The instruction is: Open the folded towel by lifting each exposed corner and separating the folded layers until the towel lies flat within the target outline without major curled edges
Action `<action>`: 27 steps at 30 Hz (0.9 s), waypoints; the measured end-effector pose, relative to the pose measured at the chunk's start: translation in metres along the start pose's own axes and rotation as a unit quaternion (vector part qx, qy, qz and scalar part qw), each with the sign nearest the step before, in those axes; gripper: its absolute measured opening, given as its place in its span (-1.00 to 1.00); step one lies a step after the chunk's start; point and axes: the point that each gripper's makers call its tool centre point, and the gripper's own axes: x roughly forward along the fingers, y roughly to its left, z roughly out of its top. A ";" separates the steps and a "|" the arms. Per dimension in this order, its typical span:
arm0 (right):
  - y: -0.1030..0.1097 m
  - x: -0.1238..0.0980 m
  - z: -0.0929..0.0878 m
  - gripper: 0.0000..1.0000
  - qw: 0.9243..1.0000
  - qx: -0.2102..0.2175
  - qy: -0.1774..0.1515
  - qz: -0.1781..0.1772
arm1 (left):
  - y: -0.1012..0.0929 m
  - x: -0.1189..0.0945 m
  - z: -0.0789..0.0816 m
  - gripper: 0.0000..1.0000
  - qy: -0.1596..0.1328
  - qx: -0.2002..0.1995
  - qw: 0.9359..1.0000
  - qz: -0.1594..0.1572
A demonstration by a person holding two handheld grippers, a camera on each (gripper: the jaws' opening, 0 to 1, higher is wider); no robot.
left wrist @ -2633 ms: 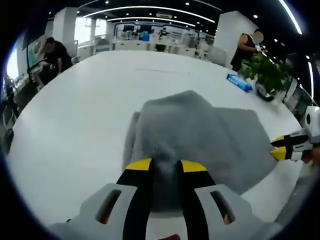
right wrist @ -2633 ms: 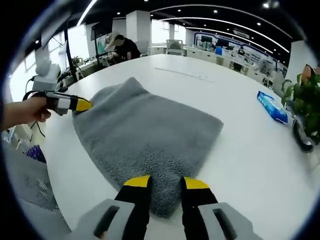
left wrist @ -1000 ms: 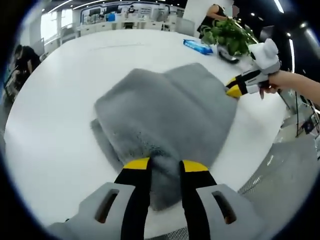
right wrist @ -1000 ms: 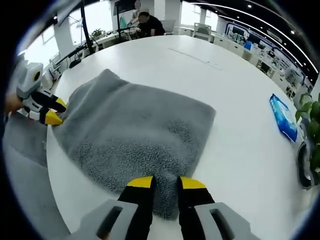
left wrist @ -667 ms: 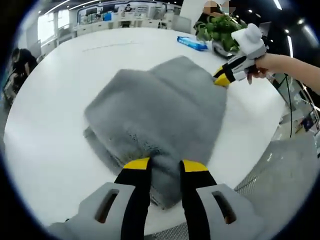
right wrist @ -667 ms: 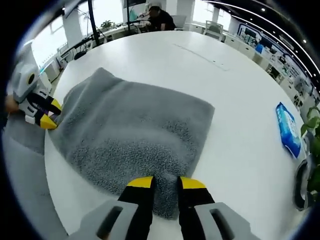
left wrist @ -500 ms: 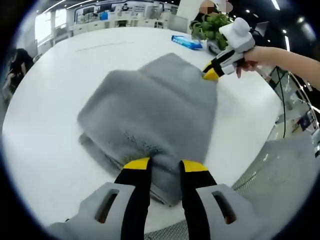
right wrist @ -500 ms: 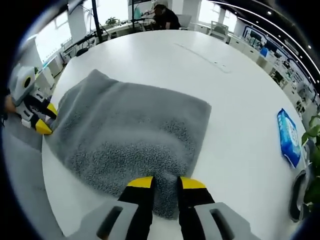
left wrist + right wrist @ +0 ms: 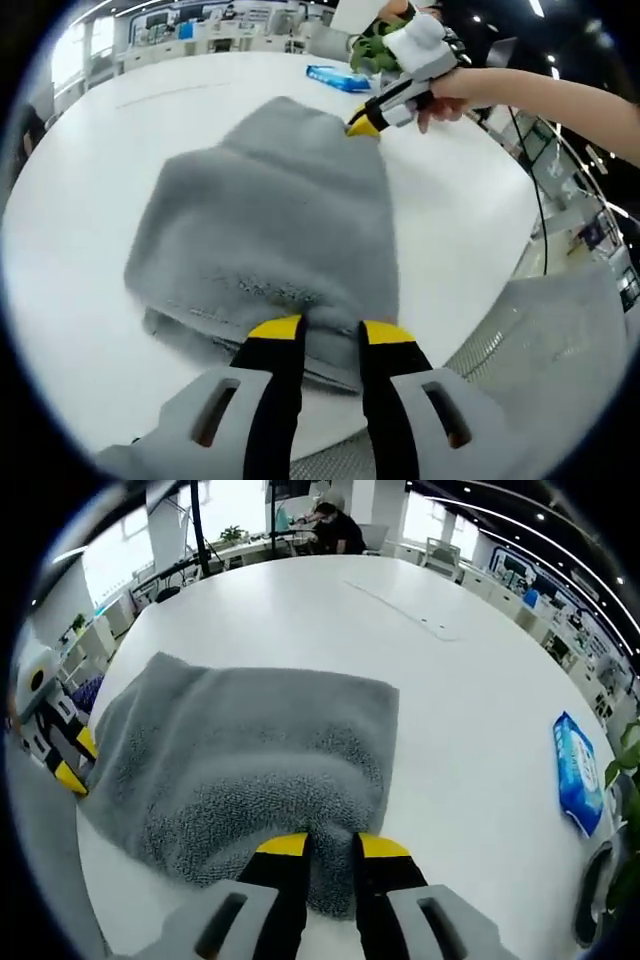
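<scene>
At bottom centre of the left gripper view, the left gripper [image 9: 318,331] has its fingers pinched on the near edge of the towel [image 9: 265,225], which lies bunched and still layered on the white table [image 9: 90,140]. Upper right there, the right gripper [image 9: 362,124], held in a hand [image 9: 447,88], nips the far corner. At bottom centre of the right gripper view, the right gripper [image 9: 319,847] fingers clamp the towel [image 9: 250,750] edge; the left gripper [image 9: 68,765] grips its corner at far left. A blue packet [image 9: 577,771] lies at right.
</scene>
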 end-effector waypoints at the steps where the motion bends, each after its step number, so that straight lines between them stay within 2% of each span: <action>1: -0.002 0.001 0.000 -0.72 1.000 0.000 -0.001 0.000 | -0.001 0.001 0.000 -0.60 0.000 0.002 1.000 0.001; 10: -0.013 0.005 0.005 -0.73 1.000 -0.004 -0.011 0.006 | -0.016 0.010 0.005 -0.61 -0.006 0.000 1.000 -0.013; 18: -0.017 0.007 0.011 -0.73 1.000 -0.006 -0.028 0.005 | -0.036 0.019 0.010 -0.62 -0.002 0.027 0.999 -0.031; 21: -0.017 0.007 0.014 -0.73 0.999 -0.012 -0.033 0.002 | -0.041 0.022 0.012 -0.64 -0.005 0.045 0.998 -0.032; 24: -0.014 0.005 0.015 -0.72 0.999 -0.018 -0.036 -0.005 | -0.041 0.023 0.012 -0.64 -0.009 0.046 0.998 -0.033; 25: -0.014 0.004 0.015 -0.71 0.999 -0.013 -0.038 -0.009 | -0.041 0.022 0.013 -0.65 -0.011 0.049 0.998 -0.033; 27: -0.014 0.001 0.014 -0.70 0.998 0.037 -0.047 -0.021 | -0.040 0.021 0.013 -0.65 -0.016 0.042 0.998 -0.040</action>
